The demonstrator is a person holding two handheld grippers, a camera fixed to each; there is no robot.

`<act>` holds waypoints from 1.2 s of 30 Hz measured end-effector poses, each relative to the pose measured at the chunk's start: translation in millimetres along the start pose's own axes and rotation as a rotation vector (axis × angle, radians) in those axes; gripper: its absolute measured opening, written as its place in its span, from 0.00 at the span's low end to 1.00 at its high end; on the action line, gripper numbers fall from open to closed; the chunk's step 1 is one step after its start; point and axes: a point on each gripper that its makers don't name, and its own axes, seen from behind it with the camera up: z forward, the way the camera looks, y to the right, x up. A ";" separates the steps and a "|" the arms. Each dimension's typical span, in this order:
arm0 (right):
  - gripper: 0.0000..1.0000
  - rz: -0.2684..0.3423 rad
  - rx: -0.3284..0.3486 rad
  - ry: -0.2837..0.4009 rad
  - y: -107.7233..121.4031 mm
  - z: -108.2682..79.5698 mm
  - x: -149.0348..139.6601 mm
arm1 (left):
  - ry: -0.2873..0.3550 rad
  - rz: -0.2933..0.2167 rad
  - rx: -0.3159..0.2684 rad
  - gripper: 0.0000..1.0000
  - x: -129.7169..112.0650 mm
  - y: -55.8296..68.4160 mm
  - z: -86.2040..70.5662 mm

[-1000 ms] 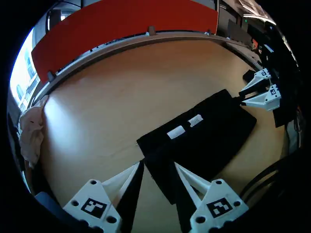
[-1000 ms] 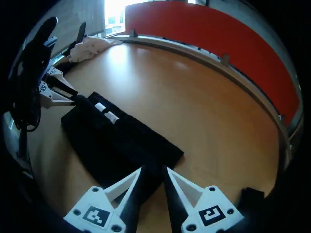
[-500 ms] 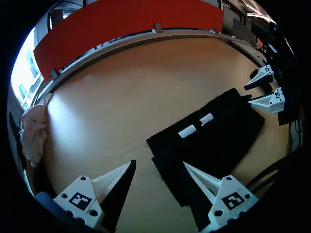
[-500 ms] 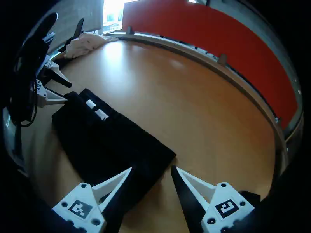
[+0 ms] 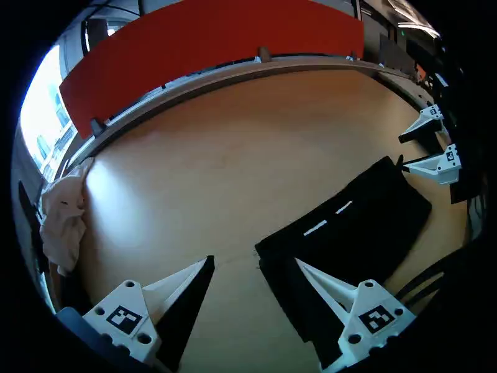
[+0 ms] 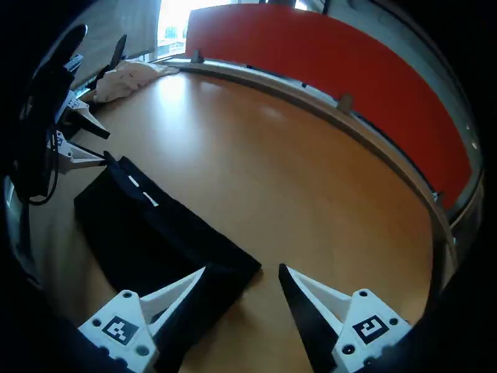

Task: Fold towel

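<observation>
Towel (image 5: 354, 236) is black and lies flat on the desk (image 5: 205, 161), folded into a long shape. My left hand-held gripper (image 5: 251, 276) is wide open at one end, right hand-held gripper (image 6: 242, 270) wide open at the other, both w/ nothing inside. I think it's nearly done, maybe 1 more fold.

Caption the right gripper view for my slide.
Open right gripper at the near corner of a folded black towel on a wooden table, red partition behind.
</observation>
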 end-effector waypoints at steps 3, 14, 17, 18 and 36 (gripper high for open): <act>0.85 0.001 -0.002 0.005 1.0 -0.7 1.1 | 0.003 -0.005 0.002 0.85 1.0 -1.7 -1.2; 0.85 0.021 0.020 0.015 -12.0 -15.4 -8.5 | -0.009 -0.057 -0.034 0.85 -20.2 7.4 -16.2; 0.85 0.030 0.024 0.018 -17.2 -21.6 -14.2 | -0.015 -0.066 -0.036 0.85 -30.4 10.5 -21.2; 0.85 0.032 0.025 0.018 -18.9 -23.7 -16.2 | -0.017 -0.068 -0.036 0.85 -33.6 11.4 -22.8; 0.85 0.088 0.037 0.013 -46.3 -58.6 -55.6 | -0.035 -0.127 -0.044 0.85 -73.9 32.5 -50.0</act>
